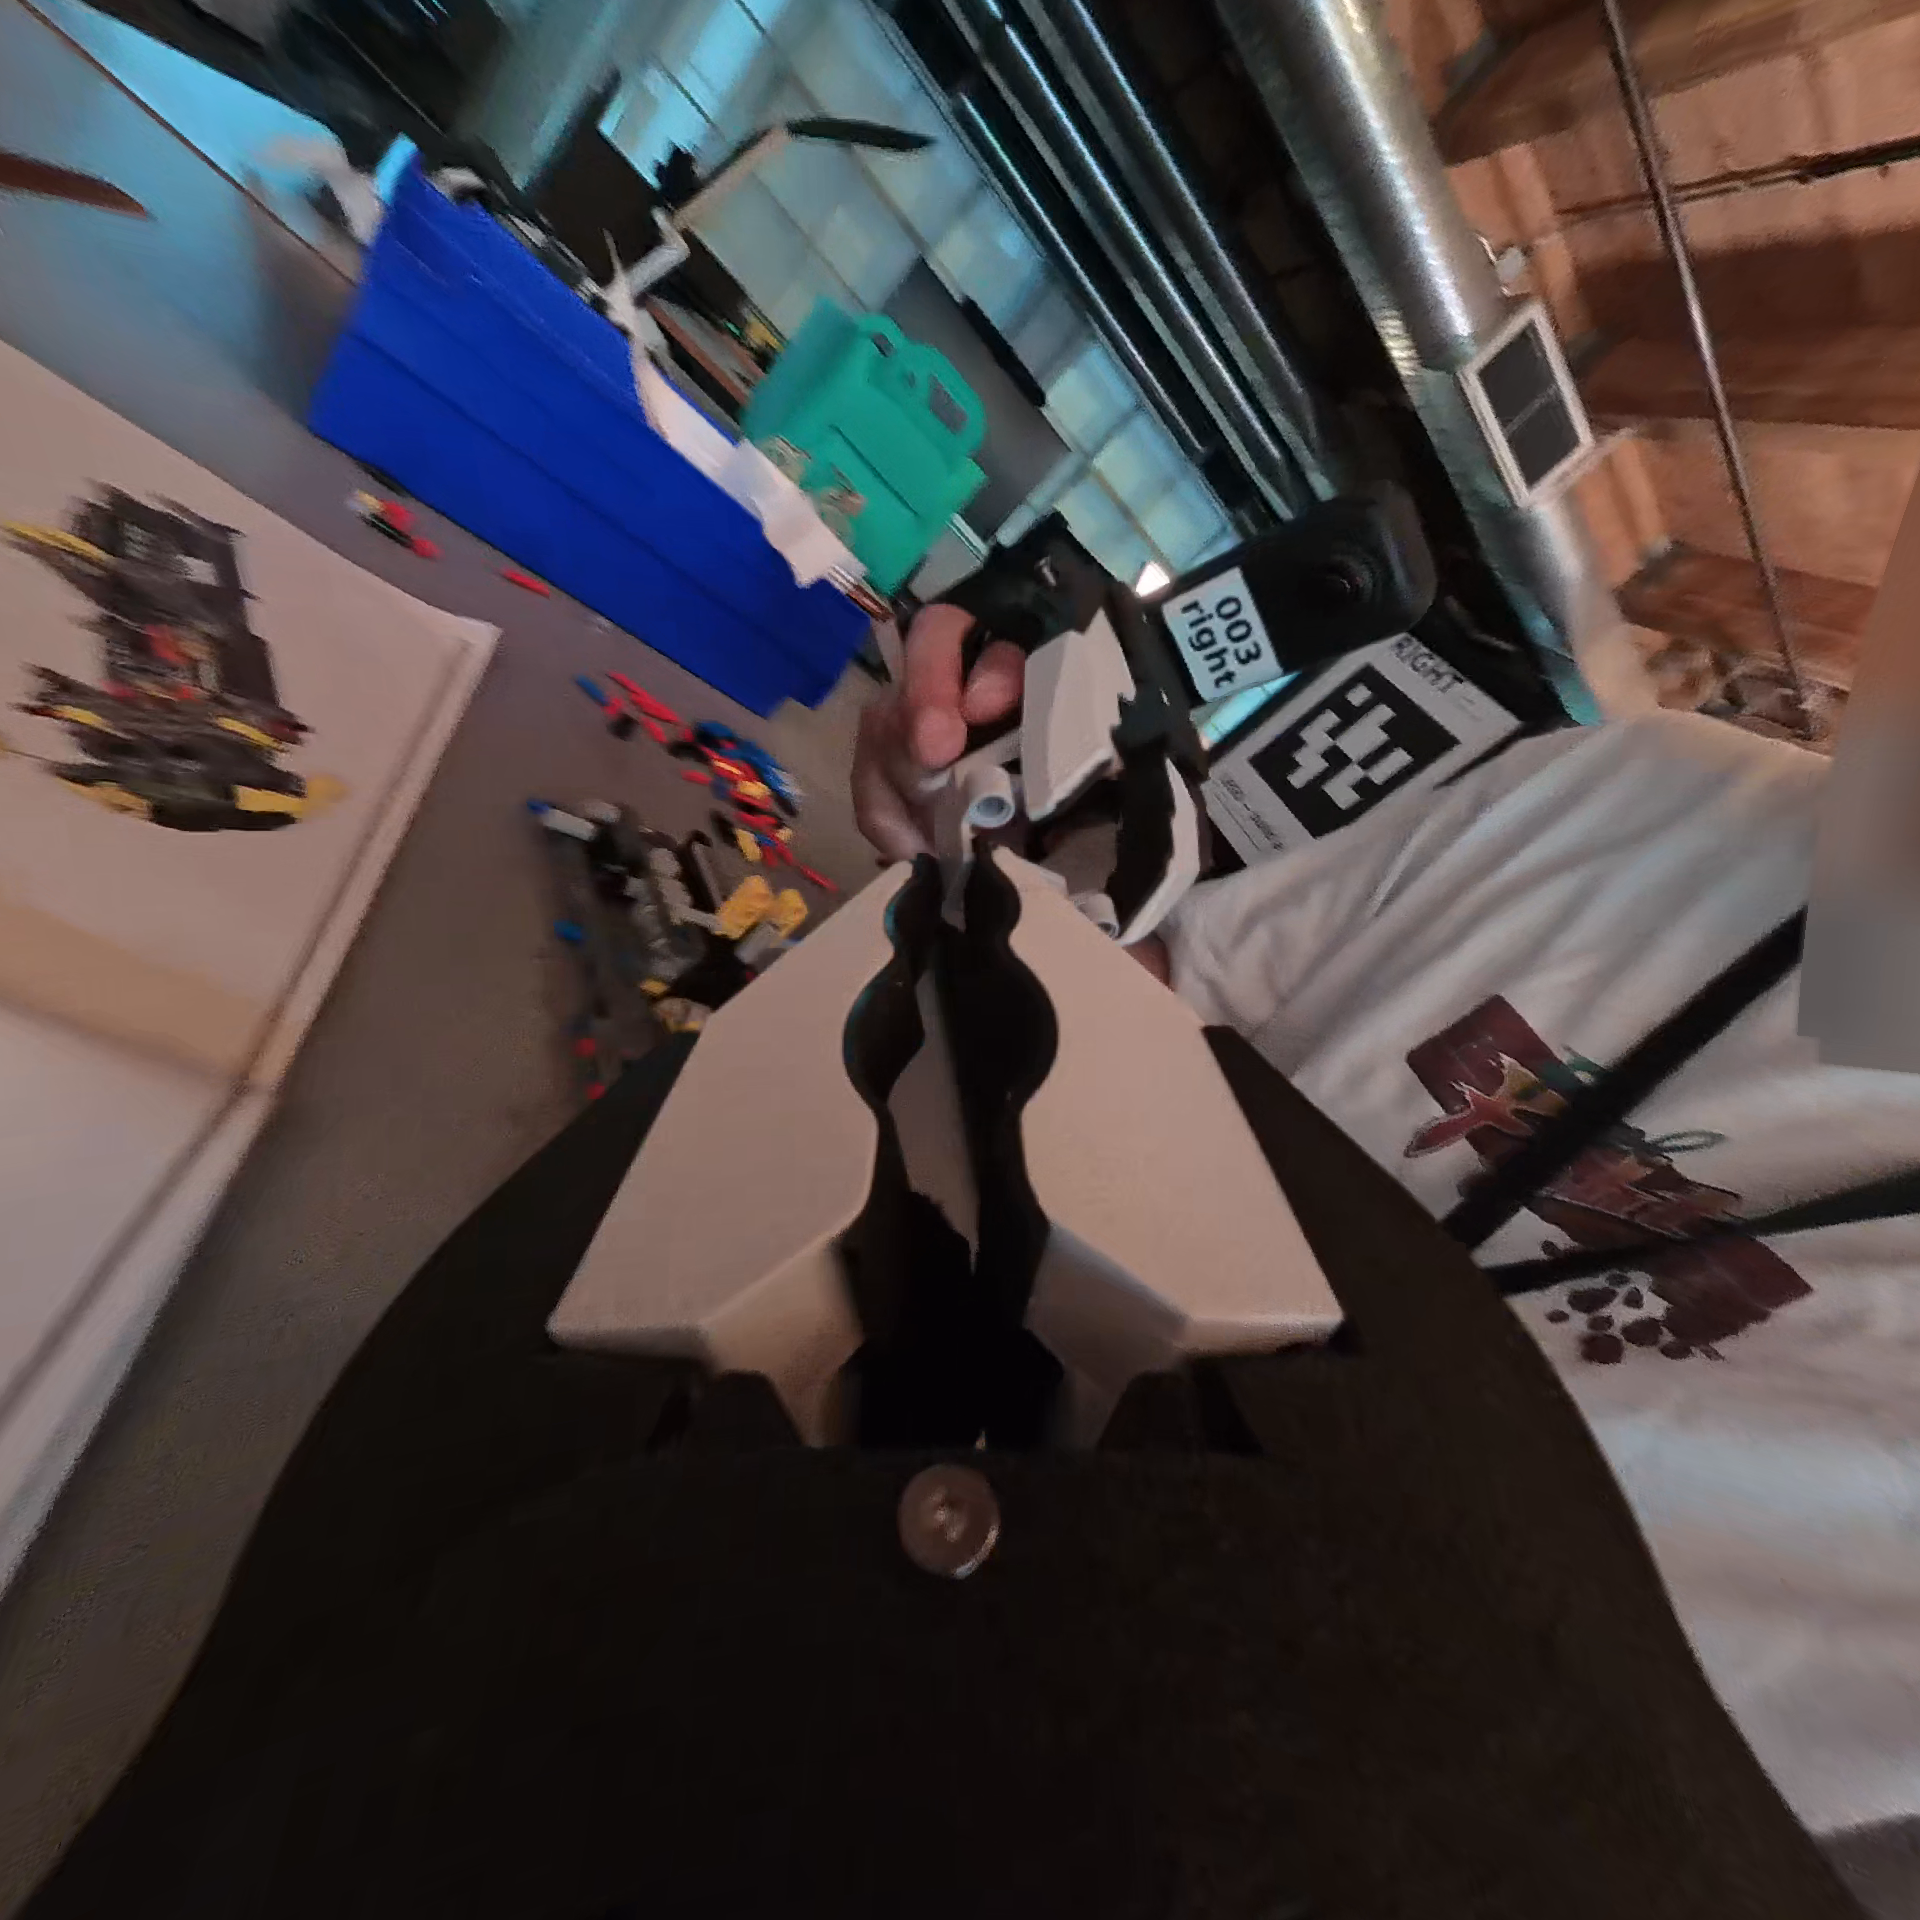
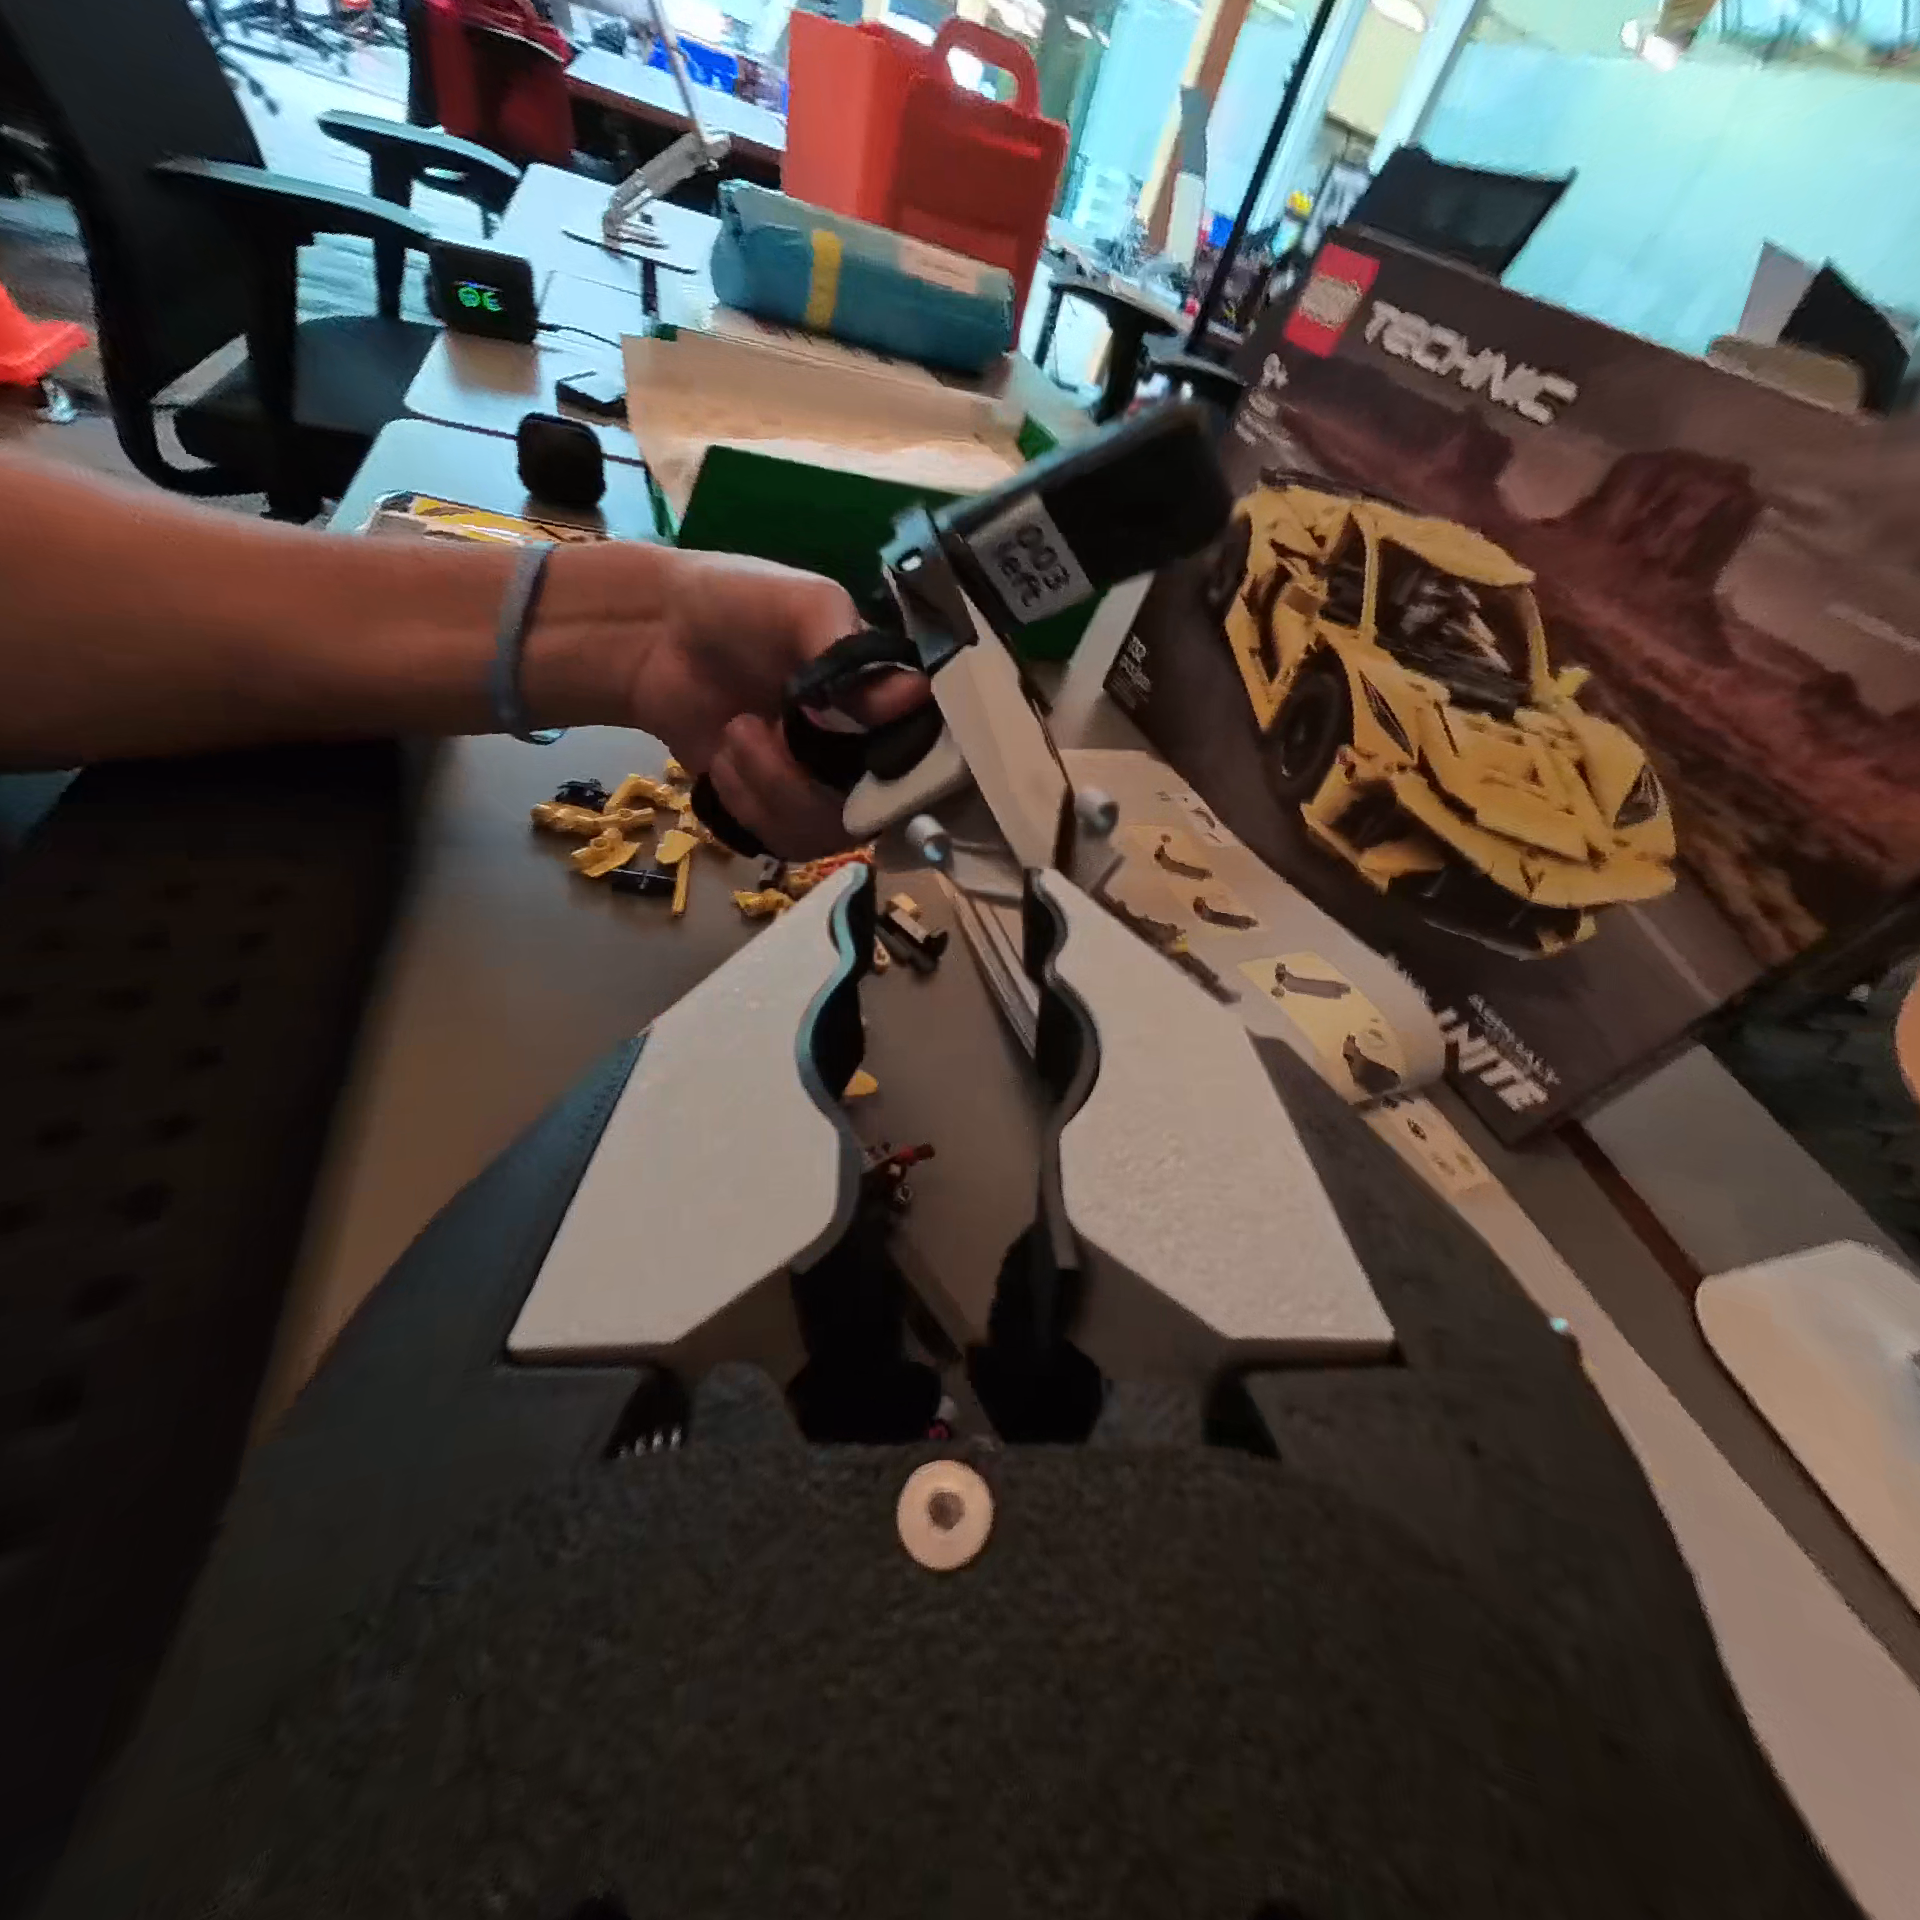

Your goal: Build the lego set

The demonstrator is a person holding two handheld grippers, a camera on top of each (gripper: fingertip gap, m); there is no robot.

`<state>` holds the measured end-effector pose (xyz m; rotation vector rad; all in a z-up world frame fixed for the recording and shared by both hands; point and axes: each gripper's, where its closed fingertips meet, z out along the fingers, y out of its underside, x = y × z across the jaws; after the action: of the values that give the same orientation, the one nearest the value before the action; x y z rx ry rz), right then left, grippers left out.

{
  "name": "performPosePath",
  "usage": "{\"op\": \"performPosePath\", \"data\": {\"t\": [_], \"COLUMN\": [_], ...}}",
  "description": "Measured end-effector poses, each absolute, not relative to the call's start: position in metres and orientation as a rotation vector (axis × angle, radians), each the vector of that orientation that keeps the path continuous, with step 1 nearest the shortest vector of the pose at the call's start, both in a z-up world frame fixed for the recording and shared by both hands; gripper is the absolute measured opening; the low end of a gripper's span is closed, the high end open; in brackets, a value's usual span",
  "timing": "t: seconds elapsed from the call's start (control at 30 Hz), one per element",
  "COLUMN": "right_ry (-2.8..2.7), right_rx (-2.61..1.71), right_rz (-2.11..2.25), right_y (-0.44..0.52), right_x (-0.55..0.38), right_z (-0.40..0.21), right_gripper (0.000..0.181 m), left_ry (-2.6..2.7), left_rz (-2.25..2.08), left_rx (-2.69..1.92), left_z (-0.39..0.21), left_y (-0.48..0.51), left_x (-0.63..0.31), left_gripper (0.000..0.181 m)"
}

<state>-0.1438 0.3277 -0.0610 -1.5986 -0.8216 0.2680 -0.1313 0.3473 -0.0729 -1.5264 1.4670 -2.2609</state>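
Note:
My left gripper (image 1: 948,871) is shut on a light grey lego piece (image 1: 971,821) whose round ends stick out past the fingertips. It is held in the air above the grey table (image 1: 436,1091). The same piece (image 2: 928,837) shows in the right wrist view, held by the left gripper (image 2: 1023,831) just beyond my right gripper (image 2: 948,891). My right gripper is open and empty, and I see the table through its gap. The right gripper (image 1: 1101,748), held in a hand, faces my left gripper closely.
Loose lego pieces (image 1: 707,831) lie on the table, with yellow ones (image 2: 623,831) near the left hand. An open instruction booklet (image 1: 156,675) (image 2: 1247,966), the lego box (image 2: 1507,675), blue bins (image 1: 540,447), a teal bag (image 1: 883,447) and a green box (image 2: 810,520) stand around. Less than 4 cm separates the two grippers' tips.

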Motion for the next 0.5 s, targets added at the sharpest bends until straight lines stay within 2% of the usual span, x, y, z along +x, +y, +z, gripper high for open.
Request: {"op": "performPosePath", "data": {"t": [0.3,0.47,0.5], "right_ry": [-1.005,-0.940,-0.913], "right_rx": [-1.532,-1.596,-1.596], "right_rz": [0.216,0.230,0.238], "right_y": [0.311,0.321,0.323], "right_x": [-0.163,-0.152,-0.148], "right_z": [-0.069,-0.068,-0.066], "right_gripper": [0.010,0.002,0.001], "left_ry": [1.618,1.593,1.581], "left_rz": [-2.564,-2.437,-2.381], "left_rx": [-1.551,-1.612,-1.611], "left_z": [-0.073,-0.083,-0.085], "left_y": [0.308,0.318,0.323], "left_x": [-0.145,-0.136,-0.133], "left_gripper": [0.003,0.005,0.011]}}
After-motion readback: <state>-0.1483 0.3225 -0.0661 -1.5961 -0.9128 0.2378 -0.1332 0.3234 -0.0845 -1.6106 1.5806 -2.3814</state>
